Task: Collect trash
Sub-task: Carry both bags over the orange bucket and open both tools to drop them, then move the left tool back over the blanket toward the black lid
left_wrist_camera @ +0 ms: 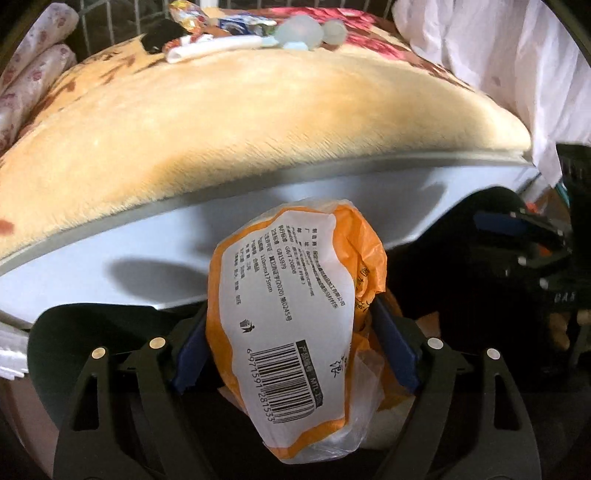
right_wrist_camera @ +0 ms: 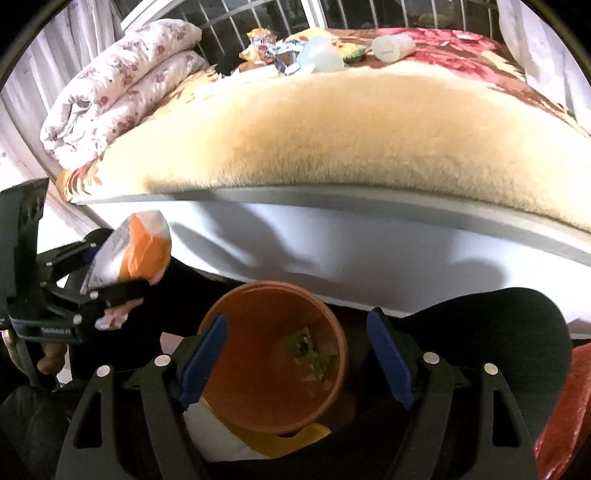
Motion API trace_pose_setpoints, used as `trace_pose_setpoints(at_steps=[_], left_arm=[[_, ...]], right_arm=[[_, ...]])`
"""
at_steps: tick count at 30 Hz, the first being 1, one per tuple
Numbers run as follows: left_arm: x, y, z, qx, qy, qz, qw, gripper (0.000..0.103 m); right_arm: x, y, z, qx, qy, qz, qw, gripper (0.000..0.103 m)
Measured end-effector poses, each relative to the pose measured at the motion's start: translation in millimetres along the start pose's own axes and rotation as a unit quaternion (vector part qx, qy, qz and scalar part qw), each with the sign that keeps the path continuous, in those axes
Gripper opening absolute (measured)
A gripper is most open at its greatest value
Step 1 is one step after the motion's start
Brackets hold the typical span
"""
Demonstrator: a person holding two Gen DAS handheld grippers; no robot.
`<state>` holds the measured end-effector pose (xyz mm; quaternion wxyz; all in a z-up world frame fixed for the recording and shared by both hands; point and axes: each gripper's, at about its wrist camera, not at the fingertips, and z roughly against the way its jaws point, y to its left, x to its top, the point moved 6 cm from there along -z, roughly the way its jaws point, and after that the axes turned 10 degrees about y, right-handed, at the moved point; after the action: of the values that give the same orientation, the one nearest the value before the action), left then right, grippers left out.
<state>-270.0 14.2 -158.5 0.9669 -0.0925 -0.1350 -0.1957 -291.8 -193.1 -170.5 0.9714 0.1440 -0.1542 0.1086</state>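
Note:
My left gripper (left_wrist_camera: 291, 343) is shut on an orange and white plastic package (left_wrist_camera: 291, 314) with a barcode, held below the bed's edge. It also shows in the right wrist view (right_wrist_camera: 136, 254) at the left. My right gripper (right_wrist_camera: 295, 354) is open and empty, its blue pads either side of an orange bin (right_wrist_camera: 273, 362) that has a green scrap (right_wrist_camera: 310, 350) inside. Several pieces of trash (left_wrist_camera: 236, 33) lie at the far side of the bed: wrappers, a white tube, pale plastic cups (right_wrist_camera: 321, 55).
The bed has a fuzzy cream blanket (right_wrist_camera: 332, 136) with red flowers and a grey-white frame (right_wrist_camera: 369, 251). A folded floral quilt (right_wrist_camera: 110, 85) lies at the far left by metal bars. White cloth (left_wrist_camera: 517, 55) hangs at the right. A red bag (right_wrist_camera: 565, 413) is at the lower right.

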Motion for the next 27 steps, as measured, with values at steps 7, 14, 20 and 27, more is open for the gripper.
trace_pose_setpoints(at_steps=[7,14,20,27], left_arm=[[-11.2,-11.5,-45.1,0.002,0.073,-0.022,0.9971,0.091],[11.7,-1.1,-49.6,-0.015,0.051,-0.01,0.9986,0.091],[23.5,-8.2,-39.3,-0.016,0.012,-0.004,0.9998,0.091],[15.3,-8.7,-21.3,0.004,-0.038,-0.001,0.9993,0.091]], right_arm=[[1.5,-2.9,2.7,-0.008,-0.02,-0.011,1.0,0.08],[6.6,-19.8,7.3,-0.025,-0.04,-0.021,0.999,0.083],[4.8,-28.8,2.3,-0.032,-0.07,-0.04,0.996,0.091],[-0.8,-16.9,-2.5,-0.065,-0.087,-0.004,0.994,0.098]])
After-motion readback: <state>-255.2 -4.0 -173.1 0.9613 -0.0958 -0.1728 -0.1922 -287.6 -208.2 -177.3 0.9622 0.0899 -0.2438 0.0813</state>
